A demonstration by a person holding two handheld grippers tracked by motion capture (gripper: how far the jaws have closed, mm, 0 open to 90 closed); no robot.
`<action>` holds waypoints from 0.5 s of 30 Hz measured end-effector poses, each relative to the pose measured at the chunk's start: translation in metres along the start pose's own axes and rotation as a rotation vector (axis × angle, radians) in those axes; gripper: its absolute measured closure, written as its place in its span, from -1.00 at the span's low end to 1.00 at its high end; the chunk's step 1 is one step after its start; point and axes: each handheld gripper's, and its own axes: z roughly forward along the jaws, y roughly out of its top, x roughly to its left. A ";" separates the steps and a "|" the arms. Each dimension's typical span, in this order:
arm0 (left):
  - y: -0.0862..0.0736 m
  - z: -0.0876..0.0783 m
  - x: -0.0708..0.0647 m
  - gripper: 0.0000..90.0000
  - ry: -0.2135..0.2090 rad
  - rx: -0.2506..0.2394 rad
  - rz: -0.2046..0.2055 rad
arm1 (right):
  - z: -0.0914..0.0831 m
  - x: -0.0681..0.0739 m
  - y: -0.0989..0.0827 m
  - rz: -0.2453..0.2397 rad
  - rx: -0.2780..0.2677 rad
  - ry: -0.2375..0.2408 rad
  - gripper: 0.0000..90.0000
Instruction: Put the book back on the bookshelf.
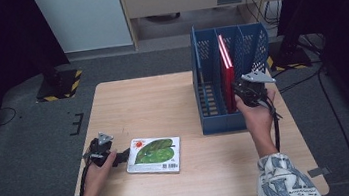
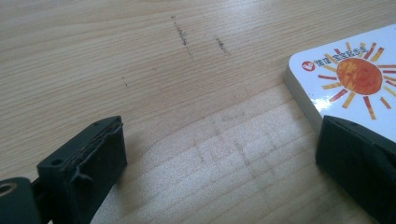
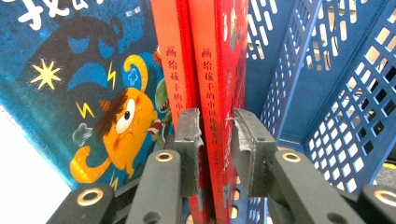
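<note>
A blue file rack stands at the table's right. Two red books stand upright in its middle slot. My right gripper is at the rack's front, shut on the spine of the right-hand red book; the other red book stands against it on the left. A picture book with a sun and green leaf on its cover lies flat near the front left. My left gripper is low at the book's left edge, open wide, and its right jaw overlaps the book's corner.
A blue book with an orange cartoon figure stands left of the red books. The rack's mesh wall is close on the right. Bare wooden tabletop lies between the flat book and the rack.
</note>
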 end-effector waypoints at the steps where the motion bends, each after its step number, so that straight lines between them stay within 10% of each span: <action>1: 0.000 0.000 0.000 -0.98 0.000 0.000 0.000 | -0.001 0.000 -0.001 0.003 -0.001 0.002 0.58; 15: 0.000 0.000 0.000 -0.98 0.000 0.000 0.000 | -0.017 0.008 -0.009 0.020 -0.006 0.070 0.26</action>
